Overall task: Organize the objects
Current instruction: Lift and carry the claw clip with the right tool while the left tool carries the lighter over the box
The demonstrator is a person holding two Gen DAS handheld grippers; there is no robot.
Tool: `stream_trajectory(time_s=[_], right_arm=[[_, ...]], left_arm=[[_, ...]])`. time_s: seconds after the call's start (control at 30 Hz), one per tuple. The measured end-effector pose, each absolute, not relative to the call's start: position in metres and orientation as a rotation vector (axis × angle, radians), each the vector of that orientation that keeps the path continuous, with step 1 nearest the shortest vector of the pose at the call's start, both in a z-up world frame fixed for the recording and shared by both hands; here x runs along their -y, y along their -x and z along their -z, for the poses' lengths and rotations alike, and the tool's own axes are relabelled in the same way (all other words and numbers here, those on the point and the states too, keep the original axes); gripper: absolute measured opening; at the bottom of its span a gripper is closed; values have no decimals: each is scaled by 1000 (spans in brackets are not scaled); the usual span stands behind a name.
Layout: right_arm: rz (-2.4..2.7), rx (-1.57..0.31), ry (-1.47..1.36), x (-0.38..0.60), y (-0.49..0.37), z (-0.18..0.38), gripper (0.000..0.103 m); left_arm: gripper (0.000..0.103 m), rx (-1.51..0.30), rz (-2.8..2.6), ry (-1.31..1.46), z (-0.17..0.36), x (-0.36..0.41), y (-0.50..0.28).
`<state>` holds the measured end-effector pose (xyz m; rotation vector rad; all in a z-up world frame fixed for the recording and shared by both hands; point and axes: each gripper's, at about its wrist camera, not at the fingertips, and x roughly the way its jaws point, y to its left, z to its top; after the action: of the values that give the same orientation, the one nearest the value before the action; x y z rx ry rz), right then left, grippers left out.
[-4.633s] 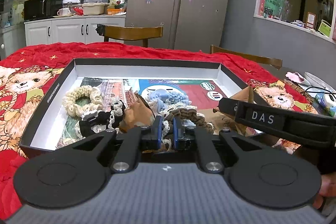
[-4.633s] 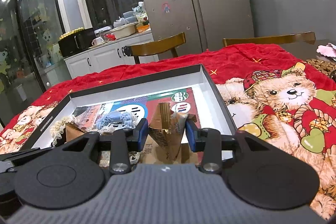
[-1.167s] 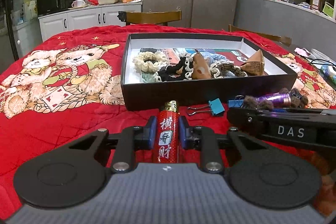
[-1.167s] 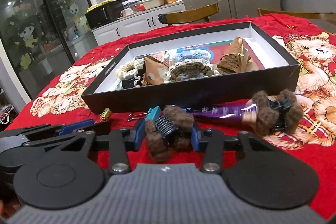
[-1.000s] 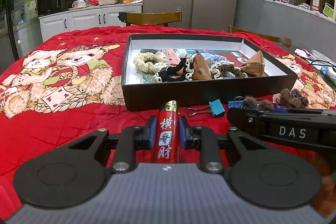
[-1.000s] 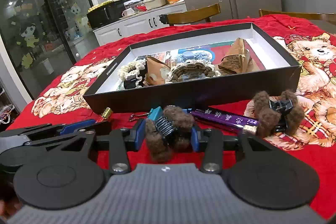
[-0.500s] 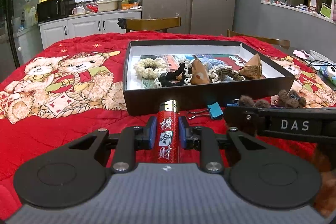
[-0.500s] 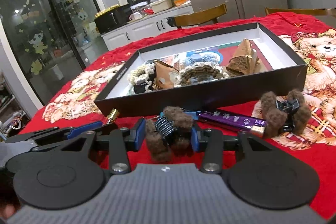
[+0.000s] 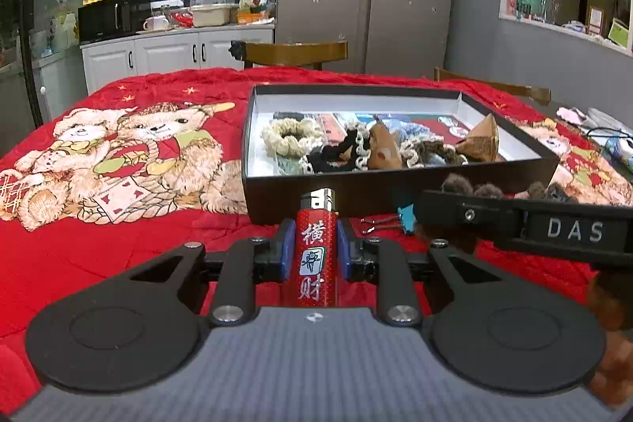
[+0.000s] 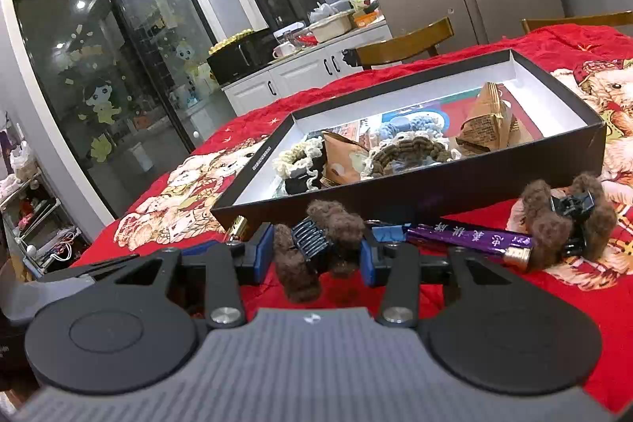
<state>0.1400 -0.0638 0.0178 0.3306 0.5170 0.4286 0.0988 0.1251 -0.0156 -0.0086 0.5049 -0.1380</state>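
**Two grips made, the box wall to clear**

We have the left gripper [image 9: 312, 256] closed narrowly on the red lighter [image 9: 314, 256], its metal cap pointing ahead toward the black box [image 9: 395, 186]; the right gripper [image 10: 316, 258] is closed about halfway on a fuzzy brown hair claw [image 10: 318, 248], pads pressing its sides. Both items sit just short of the box's near wall, over the red blanket [image 9: 99, 252]; the box lies toward the far-right part of the blanket, already holding scrunchies [image 9: 290, 141] and folded paper packets [image 10: 484, 123].

We judge the step to be carrying both into the box; we should raise each above the near wall before going forward, since the lighter's cap looks level with that wall; we should release over bare floor near the box's left side; a purple lighter [image 10: 470, 238], a second claw [image 10: 565, 220] and a blue binder clip [image 9: 403, 216] remain outside by the near wall, so we should lift straight and not drag across them.
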Motion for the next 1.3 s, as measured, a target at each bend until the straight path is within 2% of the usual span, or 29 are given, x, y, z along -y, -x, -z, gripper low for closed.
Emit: stream_trajectory(time_s=[0.33, 0.7, 0.97, 1.3], right_arm=[[-408, -462, -304, 56, -124, -41, 47], [-432, -384, -322, 58, -134, -129, 47], [-352, -414, -317, 73, -190, -185, 47], [-246, -452, -405, 127, -257, -177, 46]], left_arm=[[27, -478, 117, 73, -16, -145, -90], [27, -341, 120, 51, -83, -153, -94], [27, -195, 223, 121, -147, -131, -127], [27, -270, 341, 208, -165, -71, -207]])
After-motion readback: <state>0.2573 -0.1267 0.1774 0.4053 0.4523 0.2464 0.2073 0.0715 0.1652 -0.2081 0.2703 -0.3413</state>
